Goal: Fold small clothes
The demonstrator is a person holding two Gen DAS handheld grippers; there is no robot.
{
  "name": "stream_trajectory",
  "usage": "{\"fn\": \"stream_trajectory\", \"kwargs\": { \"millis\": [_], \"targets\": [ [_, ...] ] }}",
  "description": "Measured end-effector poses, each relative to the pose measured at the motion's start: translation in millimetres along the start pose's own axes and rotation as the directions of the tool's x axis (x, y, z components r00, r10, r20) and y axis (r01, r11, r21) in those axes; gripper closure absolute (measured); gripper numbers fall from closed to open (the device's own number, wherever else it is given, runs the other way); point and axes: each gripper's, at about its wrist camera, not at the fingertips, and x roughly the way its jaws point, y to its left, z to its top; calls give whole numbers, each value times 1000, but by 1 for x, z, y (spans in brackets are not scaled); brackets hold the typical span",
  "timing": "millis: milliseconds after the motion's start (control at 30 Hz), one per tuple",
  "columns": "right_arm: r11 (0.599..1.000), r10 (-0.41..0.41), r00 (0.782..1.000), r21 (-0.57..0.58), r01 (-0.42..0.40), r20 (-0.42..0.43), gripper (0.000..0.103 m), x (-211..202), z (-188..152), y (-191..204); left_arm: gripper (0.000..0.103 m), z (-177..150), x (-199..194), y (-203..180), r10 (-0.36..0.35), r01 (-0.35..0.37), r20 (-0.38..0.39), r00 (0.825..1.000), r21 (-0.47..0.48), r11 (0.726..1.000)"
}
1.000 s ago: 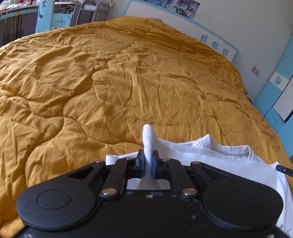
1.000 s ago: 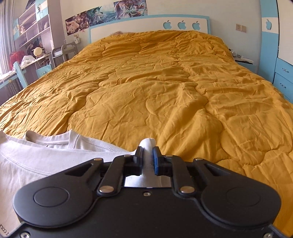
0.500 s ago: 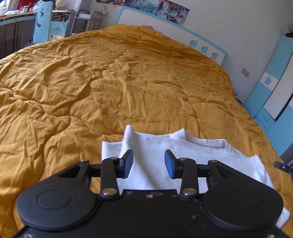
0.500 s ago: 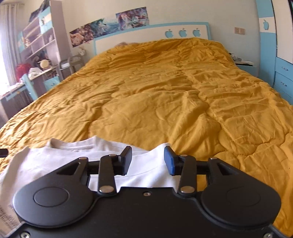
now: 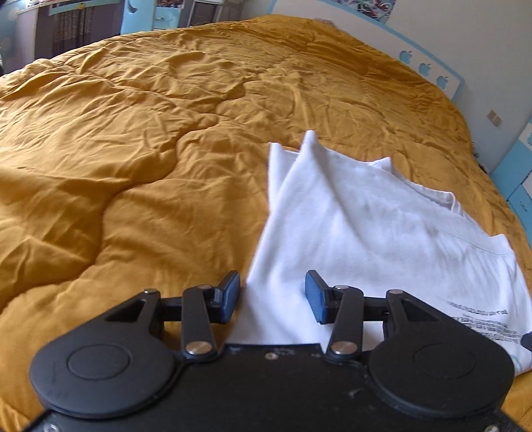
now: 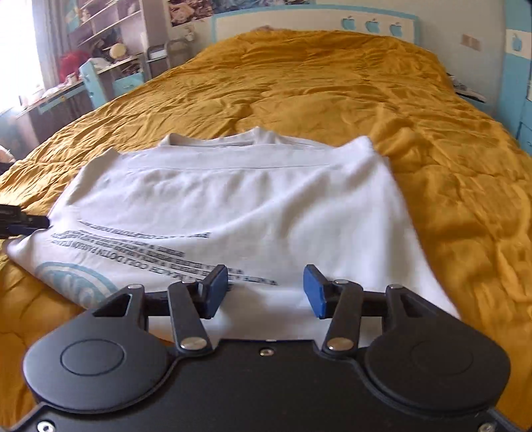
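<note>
From the left wrist camera, the left gripper (image 5: pixel 272 295) is hanging low over the near edge of the bed with its blue pads (image 5: pixel 229 295) spread apart and still parting; white cloth is showing in the gap between them, but neither pad is pressing on it, so it is gripping nothing. The white T-shirt (image 5: pixel 365 232) is lying on the mustard quilt (image 5: pixel 133 149), spreading from the gap away to the right, with one layer folded over itself and a corner peaking up at the far end. Small dark print is showing near the shirt's right edge. Beyond the quilt, a white headboard (image 5: pixel 415 50) with blue apple cut-outs is standing against the wall.

From the right wrist camera, the right gripper (image 6: pixel 266 292) is sitting over the shirt's near edge, its jaws likewise apart and widening, the pads (image 6: pixel 314 292) clear of the fabric below them, so it too is holding nothing. Here the white T-shirt (image 6: pixel 249 199) is lying flat across the mustard quilt (image 6: pixel 432 166), collar at the far side, lines of dark lettering and a pale blue ring printed on the near left part. The tip of the other gripper (image 6: pixel 23 221) is poking in at the left edge, just touching or just beside the shirt's side; I cannot tell which. Shelves and a desk (image 6: pixel 99 50) are crowding the far left corner by the bright window, and the headboard (image 6: pixel 316 23) is closing off the far end of the bed
</note>
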Motion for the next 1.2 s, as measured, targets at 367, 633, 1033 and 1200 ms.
{"fn": "stream_trajectory", "kwargs": {
  "millis": [367,633,1033,1200],
  "targets": [
    [983,-105,994,154,103,6,50,-33,-7,-27,58,11,-30,0,-179,183,60,982,-71,980],
    [982,64,997,175,-71,47,49,-8,29,20,56,27,-14,-49,-300,304,89,950,-32,952],
    [787,421,904,-464,-407,-79,59,114,145,103,55,22,18,-38,-230,232,27,973,-77,970],
    [692,383,892,-564,-450,-242,66,169,169,121,54,13,19,-19,-267,269,32,963,-98,958]
  ]
}}
